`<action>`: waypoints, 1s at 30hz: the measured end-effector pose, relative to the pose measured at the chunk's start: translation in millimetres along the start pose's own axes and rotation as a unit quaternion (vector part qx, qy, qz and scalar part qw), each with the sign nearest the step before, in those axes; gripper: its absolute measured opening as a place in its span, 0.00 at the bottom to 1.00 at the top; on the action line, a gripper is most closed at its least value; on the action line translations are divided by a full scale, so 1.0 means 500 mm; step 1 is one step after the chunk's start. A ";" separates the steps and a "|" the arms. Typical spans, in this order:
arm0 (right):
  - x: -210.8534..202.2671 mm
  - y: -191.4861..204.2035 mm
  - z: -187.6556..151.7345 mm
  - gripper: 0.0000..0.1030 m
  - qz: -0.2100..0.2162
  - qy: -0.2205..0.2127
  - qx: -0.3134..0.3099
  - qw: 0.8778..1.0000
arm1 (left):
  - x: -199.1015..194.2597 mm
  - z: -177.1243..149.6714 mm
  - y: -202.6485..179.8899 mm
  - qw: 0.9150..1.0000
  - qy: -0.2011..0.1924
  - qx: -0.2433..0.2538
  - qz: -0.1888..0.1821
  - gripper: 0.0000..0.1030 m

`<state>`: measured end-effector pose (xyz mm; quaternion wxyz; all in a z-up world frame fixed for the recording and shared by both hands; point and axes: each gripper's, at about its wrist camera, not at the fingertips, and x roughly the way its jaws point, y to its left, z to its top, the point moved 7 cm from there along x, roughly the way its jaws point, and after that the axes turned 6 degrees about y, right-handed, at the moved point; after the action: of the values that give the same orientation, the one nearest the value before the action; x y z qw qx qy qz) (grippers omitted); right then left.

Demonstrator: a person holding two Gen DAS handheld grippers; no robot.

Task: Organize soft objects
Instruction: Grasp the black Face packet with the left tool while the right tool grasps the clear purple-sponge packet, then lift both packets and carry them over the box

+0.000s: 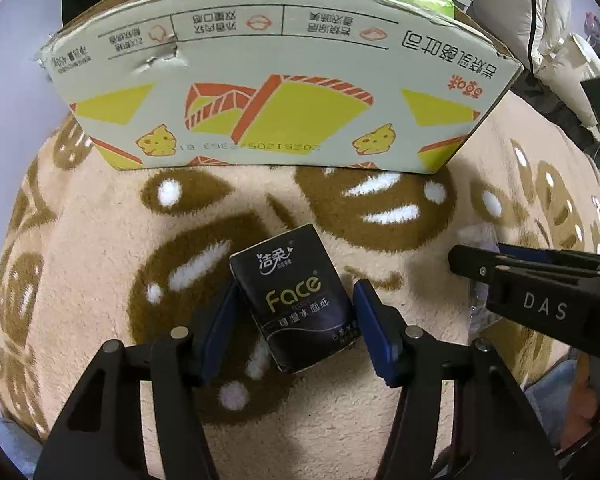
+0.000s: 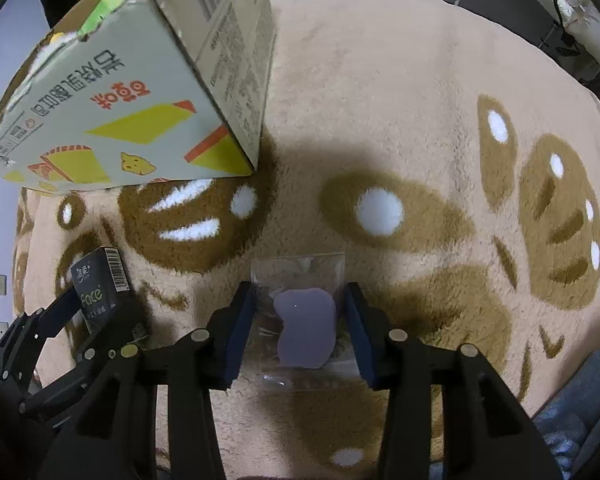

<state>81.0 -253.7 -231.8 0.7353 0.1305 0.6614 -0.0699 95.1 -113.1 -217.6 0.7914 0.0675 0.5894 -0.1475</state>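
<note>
1. Tissue pack [image 1: 296,300], black with "Face" printed on it, lies between the blue pads of your left gripper [image 1: 296,332]; the left pad sits against its edge, the right pad shows a slim gap, so the fingers bracket it without a firm clamp that I can confirm.
2. Your right gripper [image 2: 300,324] points forward and low over the rug, its two blue pads set either side of a clear plastic pouch [image 2: 300,320] holding a pale lilac soft piece; the pads look to be touching the pouch's edges, but whether they press it I cannot tell.
3. Both grippers lie side by side, the right one just beside the left in the left wrist view, its black finger marked "DAS" reaching in from the right.
4. The tan rug [image 1: 100,240] with brown bread-shaped patches carries both items.
5. Farther off, the printed cardboard box [image 1: 276,92] stands on the rug beyond the tissue pack, its top open, with something yellow and white showing above the rim.
</note>
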 end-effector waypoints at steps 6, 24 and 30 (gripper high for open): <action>-0.033 0.036 0.011 0.46 0.014 -0.027 -0.024 0.999 | -0.038 0.005 -0.003 0.999 -0.030 0.012 0.027 0.55; -0.279 0.104 0.025 0.46 0.108 -0.244 -0.073 0.961 | -0.259 0.041 0.049 0.985 -0.170 -0.002 0.022 0.54; -0.342 0.096 0.049 0.46 0.131 -0.308 -0.057 0.941 | -0.341 0.078 0.057 0.972 -0.231 0.028 0.022 0.54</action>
<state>97.9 -226.7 -55.4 0.9118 0.1456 0.3828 0.0280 94.8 -70.8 -45.8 0.9070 0.0668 0.3842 -0.1587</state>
